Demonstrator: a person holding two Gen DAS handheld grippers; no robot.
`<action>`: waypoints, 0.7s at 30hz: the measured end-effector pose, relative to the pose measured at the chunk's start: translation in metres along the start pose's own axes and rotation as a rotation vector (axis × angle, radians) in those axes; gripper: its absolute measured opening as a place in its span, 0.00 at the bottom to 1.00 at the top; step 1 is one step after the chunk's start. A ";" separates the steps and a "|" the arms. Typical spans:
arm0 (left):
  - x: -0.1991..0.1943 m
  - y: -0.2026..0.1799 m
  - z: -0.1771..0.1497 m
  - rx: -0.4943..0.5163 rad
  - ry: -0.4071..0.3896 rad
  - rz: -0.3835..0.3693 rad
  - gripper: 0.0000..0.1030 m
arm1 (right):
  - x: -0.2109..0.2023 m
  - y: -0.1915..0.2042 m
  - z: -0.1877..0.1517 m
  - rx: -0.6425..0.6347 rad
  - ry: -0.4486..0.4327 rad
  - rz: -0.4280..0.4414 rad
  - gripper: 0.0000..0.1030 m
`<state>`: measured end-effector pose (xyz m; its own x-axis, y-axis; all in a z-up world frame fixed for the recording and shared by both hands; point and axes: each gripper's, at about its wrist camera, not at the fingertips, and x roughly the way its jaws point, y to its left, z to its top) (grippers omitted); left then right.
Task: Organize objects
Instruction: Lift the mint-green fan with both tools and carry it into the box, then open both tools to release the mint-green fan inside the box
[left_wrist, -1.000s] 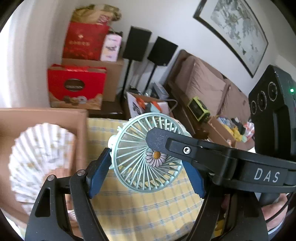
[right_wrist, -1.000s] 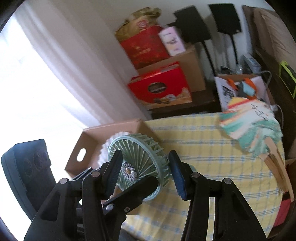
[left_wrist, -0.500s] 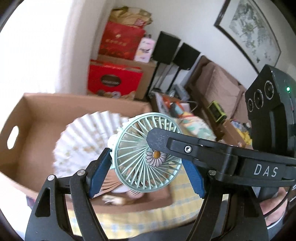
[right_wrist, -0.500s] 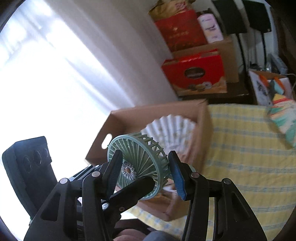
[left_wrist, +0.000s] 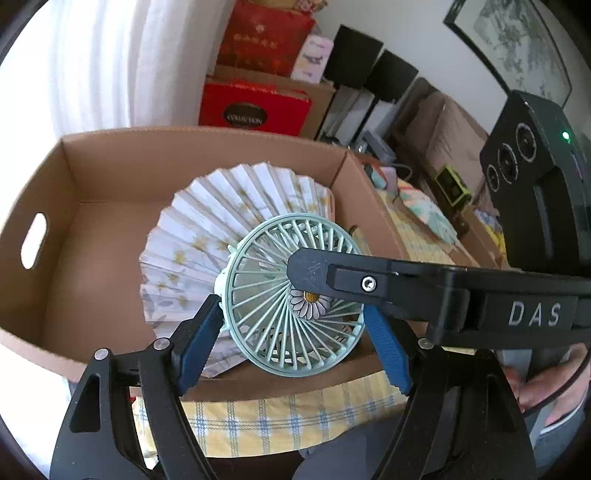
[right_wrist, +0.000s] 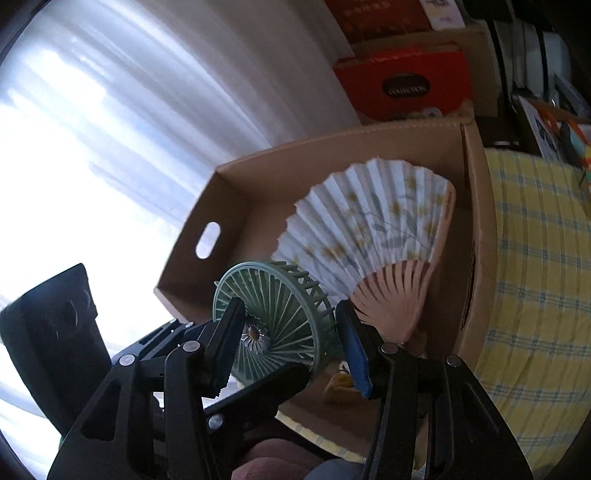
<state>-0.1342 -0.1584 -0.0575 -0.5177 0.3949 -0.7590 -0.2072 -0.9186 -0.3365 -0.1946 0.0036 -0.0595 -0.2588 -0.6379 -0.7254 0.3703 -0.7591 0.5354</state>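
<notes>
1. Small green fan (left_wrist: 291, 301), daisy at its hub, held in the air over the near edge of a cardboard box (left_wrist: 110, 147).
2. Gripped by both claws: left gripper (left_wrist: 295, 339) clamped across the rim, right gripper (right_wrist: 288, 341) pinching front face and back.
3. Both pointed steeply downward, crossing each other; bare hand (left_wrist: 546, 391) at lower right behind the right tool.
4. Inside the box: an opened white paper fan (right_wrist: 369, 229) with yellow blossoms, lying flat.
5. Box resting on a yellow checked tablecloth (right_wrist: 535, 258); red gift boxes (left_wrist: 255, 110) far beyond.
</notes>
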 end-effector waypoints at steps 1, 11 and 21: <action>0.003 0.001 0.002 0.004 0.011 -0.004 0.72 | 0.003 -0.002 0.001 0.007 0.007 -0.004 0.51; 0.023 0.012 -0.001 0.039 0.072 0.035 0.73 | 0.031 0.001 0.006 -0.026 0.080 -0.086 0.50; 0.021 0.013 -0.004 0.064 0.090 0.039 0.78 | 0.047 0.007 -0.001 -0.112 0.138 -0.177 0.49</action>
<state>-0.1449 -0.1614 -0.0801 -0.4503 0.3557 -0.8189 -0.2426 -0.9314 -0.2712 -0.2032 -0.0314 -0.0901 -0.2070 -0.4664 -0.8600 0.4284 -0.8335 0.3490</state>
